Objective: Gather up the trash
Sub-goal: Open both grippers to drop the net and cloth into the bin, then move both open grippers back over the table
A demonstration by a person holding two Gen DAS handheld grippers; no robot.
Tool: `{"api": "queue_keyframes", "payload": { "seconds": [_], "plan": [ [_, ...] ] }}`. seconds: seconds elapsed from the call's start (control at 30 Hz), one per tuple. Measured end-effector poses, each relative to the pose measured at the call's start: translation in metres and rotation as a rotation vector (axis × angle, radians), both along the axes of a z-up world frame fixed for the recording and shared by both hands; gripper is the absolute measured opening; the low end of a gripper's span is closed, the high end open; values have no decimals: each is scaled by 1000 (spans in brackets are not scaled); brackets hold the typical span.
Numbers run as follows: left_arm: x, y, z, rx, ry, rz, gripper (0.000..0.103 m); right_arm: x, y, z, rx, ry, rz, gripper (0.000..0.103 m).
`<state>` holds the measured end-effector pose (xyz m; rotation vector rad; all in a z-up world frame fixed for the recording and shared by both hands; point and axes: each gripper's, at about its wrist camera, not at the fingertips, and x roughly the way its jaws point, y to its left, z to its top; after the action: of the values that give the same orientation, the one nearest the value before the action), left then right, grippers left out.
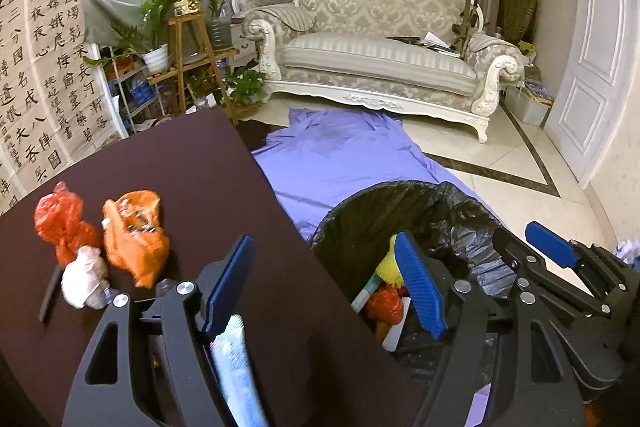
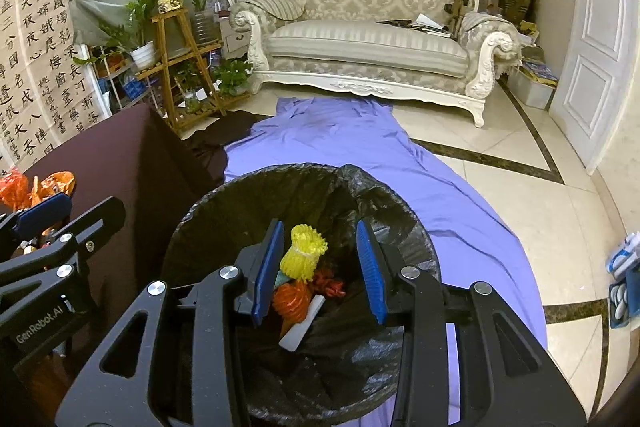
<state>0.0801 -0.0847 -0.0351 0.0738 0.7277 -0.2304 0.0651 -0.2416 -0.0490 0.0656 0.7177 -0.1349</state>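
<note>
The remaining trash, an orange bag point(image 1: 136, 239) and a red bag point(image 1: 64, 223), is seen on the tabletop point(image 1: 200, 187), left of the left gripper point(image 1: 324, 287), the nearer one; both grippers' fingers are spread, the right gripper point(image 2: 320, 271) empty over the trash bin point(image 2: 224, 203).

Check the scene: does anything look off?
A pale wrapper lies against the left gripper's inner finger, blurred, over the table edge rather than the bin. It may miss.
</note>
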Motion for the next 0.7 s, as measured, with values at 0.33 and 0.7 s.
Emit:
{"api": "queue_keyframes", "payload": {
  "seconds": [0.33,0.7],
  "plan": [
    [-33,39,5,-16,12,78,71,-27,35,4,15,4,75,38],
    [-63,94,-2,-28,44,189,71,-54,77,4,19,14,174,38]
  ]
}}
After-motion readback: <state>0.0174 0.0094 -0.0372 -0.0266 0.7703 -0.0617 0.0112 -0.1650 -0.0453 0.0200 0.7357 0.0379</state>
